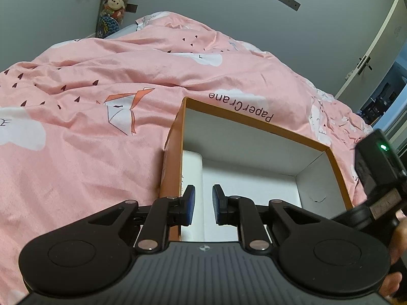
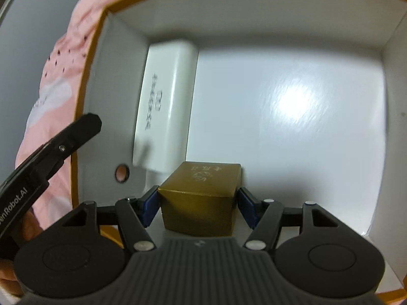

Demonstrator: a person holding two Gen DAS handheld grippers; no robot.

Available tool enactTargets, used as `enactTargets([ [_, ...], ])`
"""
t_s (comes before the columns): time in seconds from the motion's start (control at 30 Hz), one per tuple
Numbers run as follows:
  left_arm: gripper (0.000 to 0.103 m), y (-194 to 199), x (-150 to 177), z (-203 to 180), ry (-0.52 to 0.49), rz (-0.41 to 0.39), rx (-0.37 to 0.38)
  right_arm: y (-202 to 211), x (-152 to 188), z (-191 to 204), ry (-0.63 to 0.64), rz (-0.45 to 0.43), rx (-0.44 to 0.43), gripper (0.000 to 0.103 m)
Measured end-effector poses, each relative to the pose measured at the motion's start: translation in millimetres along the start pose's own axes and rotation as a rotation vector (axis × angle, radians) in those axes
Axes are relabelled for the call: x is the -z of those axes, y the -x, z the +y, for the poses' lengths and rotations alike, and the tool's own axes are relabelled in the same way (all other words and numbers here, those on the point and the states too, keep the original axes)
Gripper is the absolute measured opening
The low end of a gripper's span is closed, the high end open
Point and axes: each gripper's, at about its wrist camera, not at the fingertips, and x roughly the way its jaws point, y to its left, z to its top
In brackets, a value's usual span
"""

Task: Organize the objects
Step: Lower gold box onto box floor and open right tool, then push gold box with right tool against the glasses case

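- My right gripper is clamped on a small gold box, blue pads pressed to its left and right sides, nothing else between them.
- Gold box has faint embossed characters on its top face; I can't read them.
- The gold box sits low inside the orange-rimmed carton, near the carton's near-left corner; whether it touches the white floor I can't tell.
- White box with dark printed text lies along the carton's left inner wall, just beyond the gold box; slightly blurred.
- Rest of the carton floor to the right is bare glossy white with a light glare.
- Small round hole in the carton's left wall, close to the white box's near end.
- My left gripper has its jaws together as far as they go, only a narrow gap between the blue pads, nothing held.
- Left gripper hangs over the carton's near-left edge, pointing down into it.
- Left view: part of the white box shows against the left wall.
- Carton rests on a pink bedspread with cloud and paper-crane print, "PaperCrane" lettering just beyond the far rim.
- My right gripper's black body, green light on, shows at the left view's right edge.
- Soft toys hang against the grey wall beyond the bed.
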Motion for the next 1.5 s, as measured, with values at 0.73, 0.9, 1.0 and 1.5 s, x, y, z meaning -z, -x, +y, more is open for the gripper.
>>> enactTargets([
  [0.73, 0.019, -3, -2, 5, 0.018, -0.008, 0.019, -35, -11, 43, 0.238, 0.156, 0.138, 0.08],
  [0.9, 0.019, -1, -2, 8, 0.043, -0.02, 0.018, -45, -5, 67, 0.35, 0.059, 0.208, 0.087],
  [1.0, 0.019, 0, -4, 11, 0.057, -0.032, 0.025, -55, -5, 74, 0.371, 0.044, 0.204, 0.087],
  [1.5, 0.019, -1, -3, 11, 0.06, -0.036, 0.033, -58, -3, 94, 0.407, -0.068, 0.178, 0.063],
])
